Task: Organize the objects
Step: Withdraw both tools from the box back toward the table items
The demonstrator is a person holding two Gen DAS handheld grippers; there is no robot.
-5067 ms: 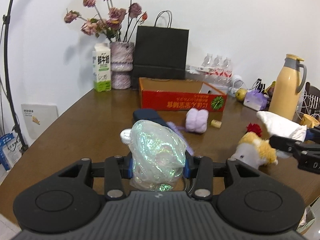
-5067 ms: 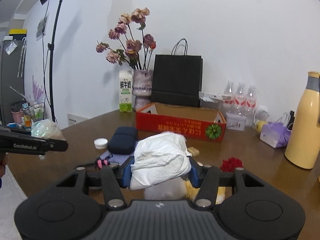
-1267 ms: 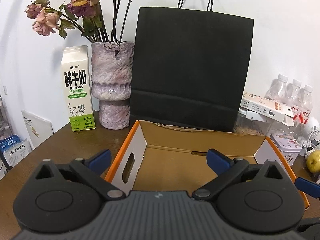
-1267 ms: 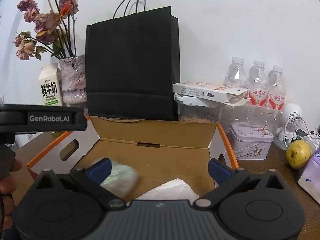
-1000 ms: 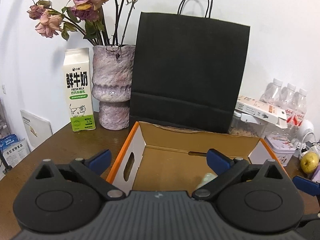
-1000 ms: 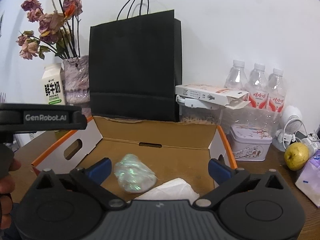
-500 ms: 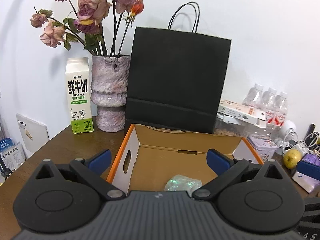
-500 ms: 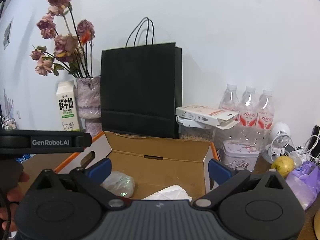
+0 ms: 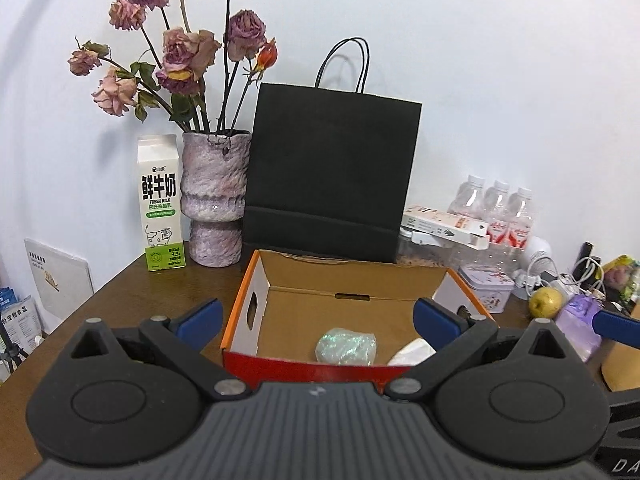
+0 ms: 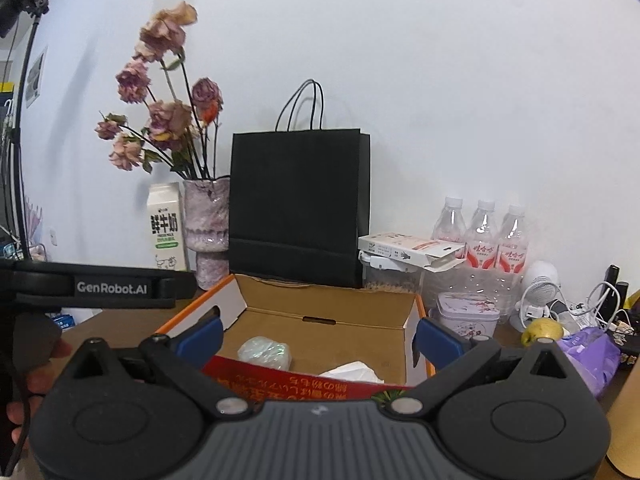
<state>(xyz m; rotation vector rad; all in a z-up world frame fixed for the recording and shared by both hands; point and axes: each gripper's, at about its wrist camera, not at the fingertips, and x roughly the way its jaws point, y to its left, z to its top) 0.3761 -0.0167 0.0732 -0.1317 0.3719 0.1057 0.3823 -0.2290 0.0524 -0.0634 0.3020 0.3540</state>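
An open cardboard box (image 9: 256, 292) (image 10: 416, 320) with orange rims and a red front stands on the brown table. Inside it lie an iridescent crumpled bag (image 9: 346, 346) (image 10: 264, 352) and a white crumpled cloth (image 9: 412, 352) (image 10: 352, 372). My left gripper (image 9: 318, 318) is open and empty, held before the box's front wall. My right gripper (image 10: 318, 338) is open and empty too, just in front of the box. In the right wrist view the left gripper's body crosses at the left, held by a hand (image 10: 36, 384).
Behind the box stand a black paper bag (image 9: 332, 176), a vase of dried roses (image 9: 214, 200) and a milk carton (image 9: 160, 216). To the right are water bottles (image 10: 484, 236), a small tin (image 10: 468, 312), a pear (image 10: 542, 330), cables and a purple bag (image 10: 592, 352).
Both grippers let go of the bag and the cloth inside the box, opened, and have since drawn back and up, so the box looks smaller and its red front shows.
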